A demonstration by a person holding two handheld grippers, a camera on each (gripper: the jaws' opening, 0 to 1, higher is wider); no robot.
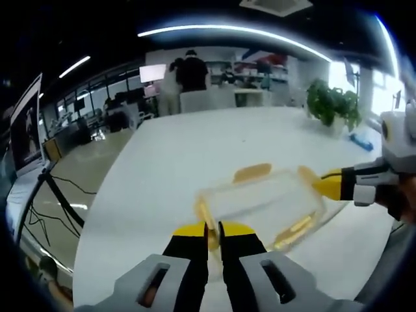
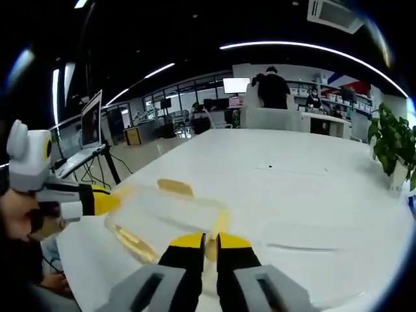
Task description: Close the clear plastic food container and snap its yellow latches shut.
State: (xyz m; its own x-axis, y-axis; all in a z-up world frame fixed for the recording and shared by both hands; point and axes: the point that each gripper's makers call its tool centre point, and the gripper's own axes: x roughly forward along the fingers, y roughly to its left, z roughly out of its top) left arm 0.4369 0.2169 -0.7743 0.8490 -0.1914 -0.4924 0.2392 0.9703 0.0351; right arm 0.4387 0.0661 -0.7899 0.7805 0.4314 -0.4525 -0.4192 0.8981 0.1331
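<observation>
Both grippers (image 1: pixel 212 233) (image 2: pixel 210 246) at container (image 1: pixel 260 201) (white table (image 1: pixel 175 149), open office).

Clear plastic food container (image 1: pixel 263 205) (image 2: pixel 170 218) sits on the white desk (image 1: pixel 195 149), lid on top. Yellow latches: one flap (image 1: pixel 252 172) (image 2: pixel 175 187) sticks out on a long side, others blurred.

The right gripper (image 2: pixel 209 244) pinches a yellow latch (image 2: pixel 210 248) of the clear container (image 2: pixel 166 214) (lid on).
</observation>
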